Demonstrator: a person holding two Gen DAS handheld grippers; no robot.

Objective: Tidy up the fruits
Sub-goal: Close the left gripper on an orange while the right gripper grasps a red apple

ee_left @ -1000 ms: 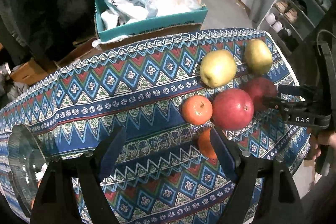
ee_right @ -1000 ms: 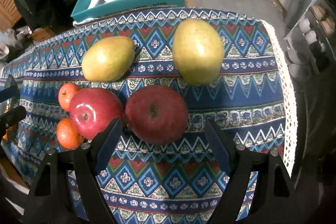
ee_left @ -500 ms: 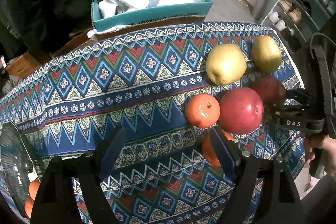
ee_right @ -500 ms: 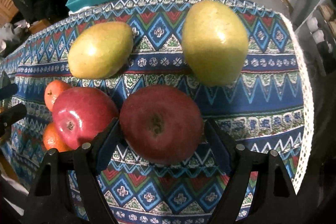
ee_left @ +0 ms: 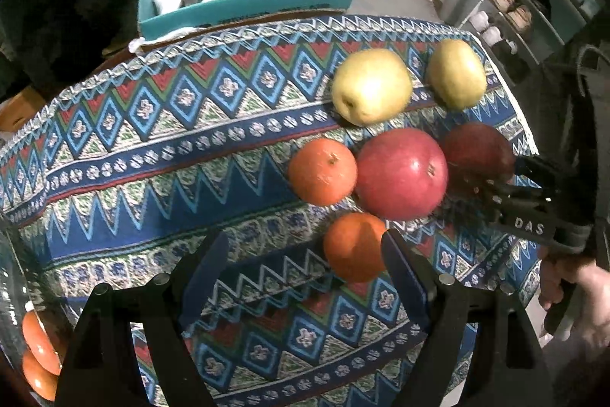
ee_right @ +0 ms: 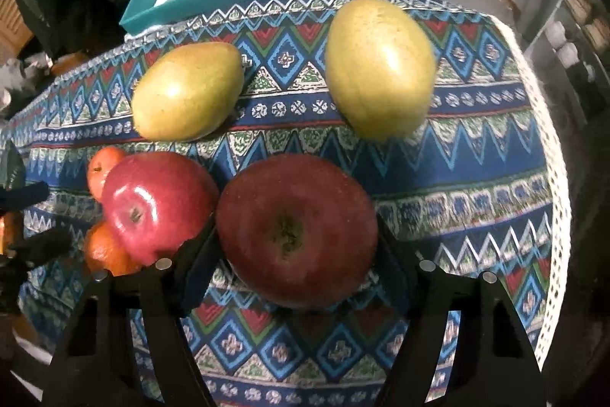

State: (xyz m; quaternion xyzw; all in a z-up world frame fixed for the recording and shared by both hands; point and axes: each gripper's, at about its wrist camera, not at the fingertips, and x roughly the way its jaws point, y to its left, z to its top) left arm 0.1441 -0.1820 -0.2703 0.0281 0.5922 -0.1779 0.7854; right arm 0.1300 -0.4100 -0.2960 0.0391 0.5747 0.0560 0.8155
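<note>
Closing around the dark red apple [ee_right: 297,231], the right tool [ee_right: 295,254] now has the fruit filling the gap between its two fingers, where a second ago the apple lay ahead of the tips with room on both sides. Its jaws are closing; the pads look to be at the apple's flanks, though I cannot tell whether they press yet. The apple rests on the patterned surface [ee_right: 476,178], just beside the brighter red apple [ee_right: 160,205] to the tool's left, with two yellow-green pears [ee_right: 187,94] beyond it.

The left tool [ee_left: 301,262] stands released and has sunk closer to the cloth, so the near orange [ee_left: 354,246] now sits just inside its right finger; before, that fruit was half hidden behind the finger. A second orange [ee_left: 322,172] lies further ahead. A glass bowl [ee_left: 15,292] holding oranges shows at the tool's far left.

Judging from this, one pickup is nearly secured and another is being lined up, so sorting moves ahead on both sides.
</note>
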